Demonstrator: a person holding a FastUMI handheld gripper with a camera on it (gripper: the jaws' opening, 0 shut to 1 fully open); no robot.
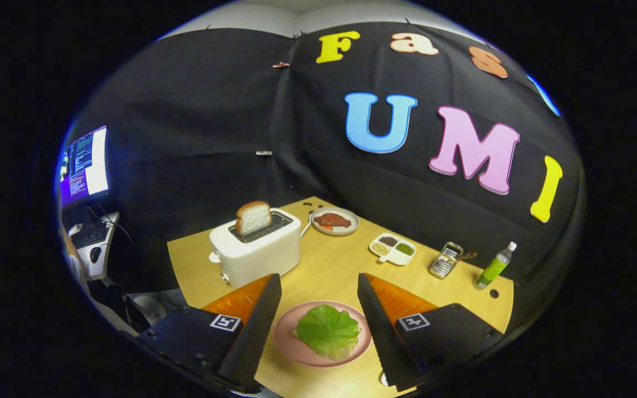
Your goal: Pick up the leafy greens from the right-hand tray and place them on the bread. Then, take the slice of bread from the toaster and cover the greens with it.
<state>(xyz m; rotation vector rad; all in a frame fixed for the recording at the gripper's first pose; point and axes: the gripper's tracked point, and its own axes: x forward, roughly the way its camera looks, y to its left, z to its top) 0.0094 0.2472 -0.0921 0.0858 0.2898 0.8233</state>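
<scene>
The leafy greens [328,330] lie on a pink plate [296,349] on the wooden table, directly between my gripper's two fingers. My gripper [318,283] is open, its fingers wide apart above the plate and touching nothing. Whatever lies under the greens is hidden by the leaf. Beyond the left finger stands a white toaster [256,250] with a slice of bread [253,216] sticking upright out of its slot.
A grey plate with a brown piece of food [334,220] sits behind the toaster. Further right are a white divided dish [392,247], a small metal rack [445,259] and a green bottle [494,267]. A desk with a monitor [85,165] and keyboard stands off the table's left.
</scene>
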